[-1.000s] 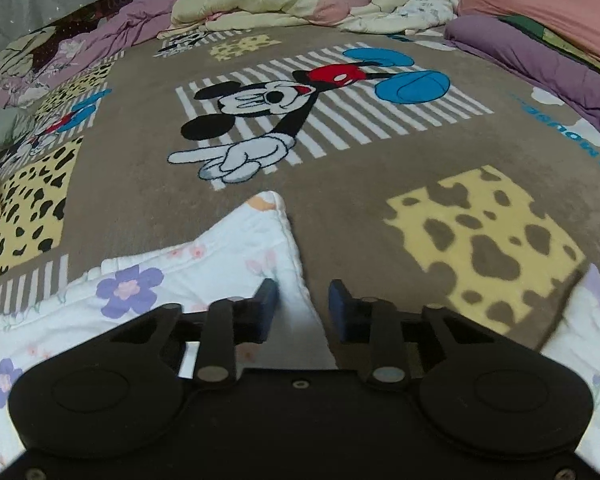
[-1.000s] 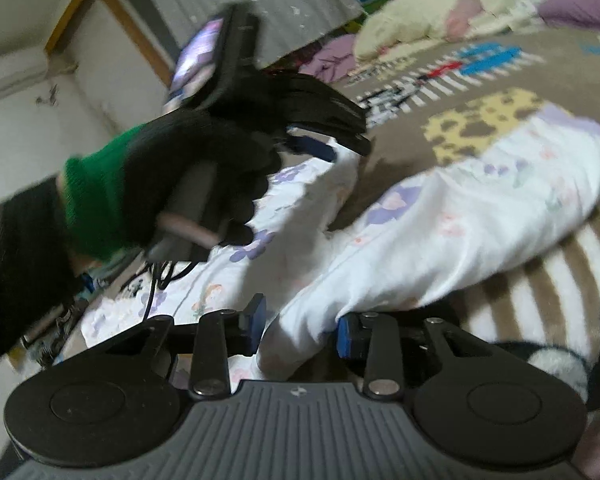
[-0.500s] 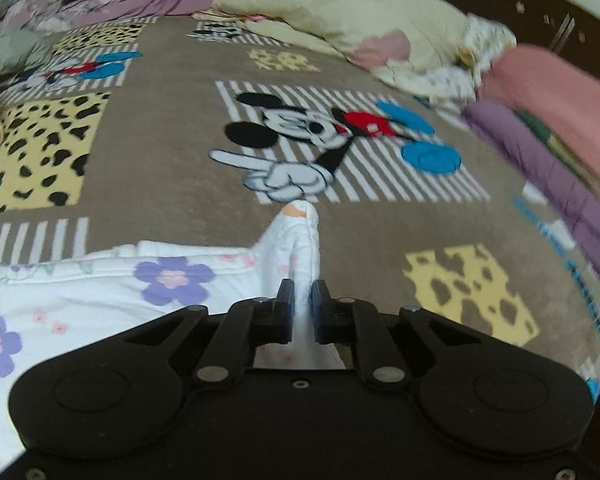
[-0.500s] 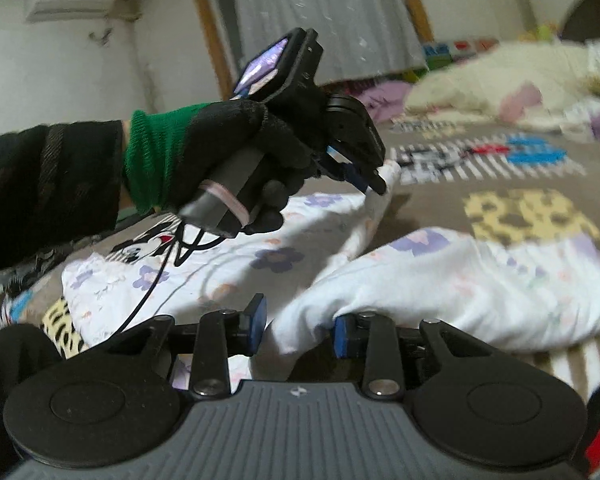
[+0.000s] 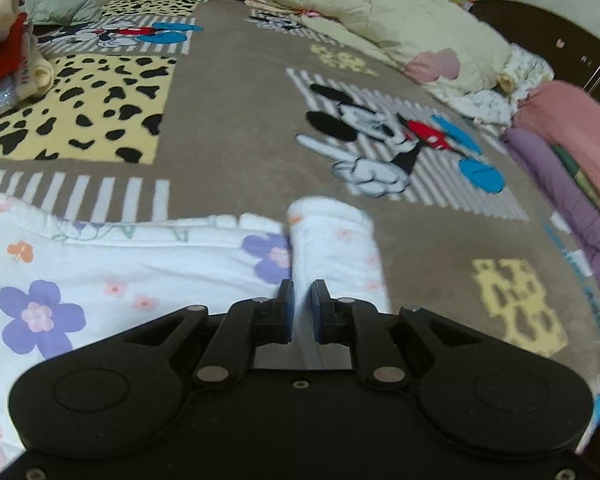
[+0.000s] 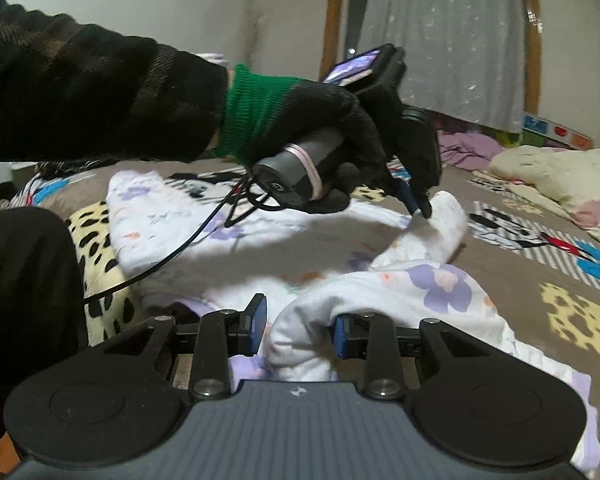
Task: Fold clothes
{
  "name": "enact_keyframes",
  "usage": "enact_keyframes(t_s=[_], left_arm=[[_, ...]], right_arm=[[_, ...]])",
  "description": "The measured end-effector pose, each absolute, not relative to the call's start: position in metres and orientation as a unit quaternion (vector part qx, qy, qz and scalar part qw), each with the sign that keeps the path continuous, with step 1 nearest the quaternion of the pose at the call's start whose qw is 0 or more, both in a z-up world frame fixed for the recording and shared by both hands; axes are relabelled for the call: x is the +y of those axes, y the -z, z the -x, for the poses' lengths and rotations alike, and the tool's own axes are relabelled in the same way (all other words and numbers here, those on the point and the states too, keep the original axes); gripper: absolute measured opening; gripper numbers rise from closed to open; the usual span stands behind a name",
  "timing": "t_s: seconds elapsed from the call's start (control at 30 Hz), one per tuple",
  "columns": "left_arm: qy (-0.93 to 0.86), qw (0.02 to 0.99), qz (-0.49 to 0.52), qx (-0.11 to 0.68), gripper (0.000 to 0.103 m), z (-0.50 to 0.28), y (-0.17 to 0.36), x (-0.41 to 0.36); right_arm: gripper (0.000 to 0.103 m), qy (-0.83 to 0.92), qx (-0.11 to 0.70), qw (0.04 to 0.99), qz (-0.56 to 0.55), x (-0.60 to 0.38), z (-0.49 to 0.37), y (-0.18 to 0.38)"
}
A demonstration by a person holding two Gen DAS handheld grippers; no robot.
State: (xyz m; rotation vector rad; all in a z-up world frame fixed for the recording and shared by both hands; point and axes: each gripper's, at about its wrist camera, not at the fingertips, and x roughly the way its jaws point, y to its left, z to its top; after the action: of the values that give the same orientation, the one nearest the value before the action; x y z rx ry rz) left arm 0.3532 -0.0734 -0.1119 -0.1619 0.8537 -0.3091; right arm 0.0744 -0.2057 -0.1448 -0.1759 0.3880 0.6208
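A white garment with purple flowers (image 5: 120,264) lies spread on the bed. My left gripper (image 5: 302,300) is shut on one rolled end of it (image 5: 332,236), which sticks out ahead of the fingers. In the right wrist view a black-gloved hand (image 6: 332,120) holds that left gripper (image 6: 422,210), pinching the garment's raised end. My right gripper (image 6: 300,328) is open around a bunched fold of the same garment (image 6: 420,292). The fold touches the right finger, with a gap at the left finger.
A brown cartoon-mouse blanket (image 5: 228,120) covers the bed. Cream quilts (image 5: 400,28) are piled at the far end, pink and purple bedding (image 5: 560,140) on the right, and loose clothes (image 5: 12,52) at far left. A curtain (image 6: 440,40) hangs behind, and a dark trouser leg (image 6: 20,300) is at left.
The left gripper went from open to shut on the garment's end, then lifted and carried it over the rest of the cloth. The right gripper stayed open around its fold.
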Motion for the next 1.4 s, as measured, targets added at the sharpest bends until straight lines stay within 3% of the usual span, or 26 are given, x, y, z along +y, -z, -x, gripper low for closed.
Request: enact_keyframes(t_s=[0.2,0.33,0.6,0.63,0.67,0.77,0.8,0.87,1.03,1.17,1.27,1.4], left_arm=[[0.153,0.902,0.046,0.401,0.011,-0.355,0.125,-0.077],[0.146,0.916,0.029,0.372,0.021,-0.347,0.115,-0.074],[0.202,0.923,-0.014,0.326,0.025,-0.342,0.097,-0.113],[0.198,0.922,-0.022,0.332,0.028,-0.346,0.102,-0.118],[0.183,0.92,-0.032,0.346,0.039,-0.352,0.111,-0.122],[0.159,0.912,-0.01,0.378,0.043,-0.368,0.137,-0.113],[0.164,0.91,-0.01,0.38,0.044,-0.365,0.131,-0.114],[0.177,0.907,-0.012,0.381,0.058,-0.36,0.119,-0.115],[0.257,0.9,-0.026,0.35,0.061,-0.323,0.087,-0.122],[0.354,0.877,0.002,0.325,0.081,-0.286,0.074,-0.127],[0.424,0.821,-0.052,0.38,0.081,-0.267,0.075,-0.151],[0.465,0.777,-0.169,0.388,0.081,-0.242,0.085,-0.196]], right_arm=[[0.034,-0.318,0.217,0.919,0.081,-0.194,-0.084,0.152],[0.037,-0.328,0.236,0.911,0.077,-0.187,-0.09,0.157],[0.042,-0.334,0.238,0.909,0.071,-0.185,-0.088,0.156],[0.042,-0.334,0.238,0.909,0.071,-0.185,-0.088,0.156],[0.042,-0.335,0.238,0.909,0.072,-0.185,-0.088,0.156],[0.042,-0.336,0.238,0.909,0.069,-0.186,-0.089,0.156],[0.041,-0.337,0.238,0.908,0.069,-0.187,-0.089,0.156],[0.041,-0.338,0.238,0.908,0.067,-0.188,-0.09,0.156],[0.042,-0.339,0.235,0.908,0.07,-0.187,-0.09,0.155],[0.05,-0.338,0.23,0.91,0.077,-0.185,-0.085,0.153],[0.057,-0.336,0.225,0.911,0.086,-0.183,-0.079,0.151],[0.059,-0.332,0.224,0.911,0.098,-0.182,-0.073,0.152]])
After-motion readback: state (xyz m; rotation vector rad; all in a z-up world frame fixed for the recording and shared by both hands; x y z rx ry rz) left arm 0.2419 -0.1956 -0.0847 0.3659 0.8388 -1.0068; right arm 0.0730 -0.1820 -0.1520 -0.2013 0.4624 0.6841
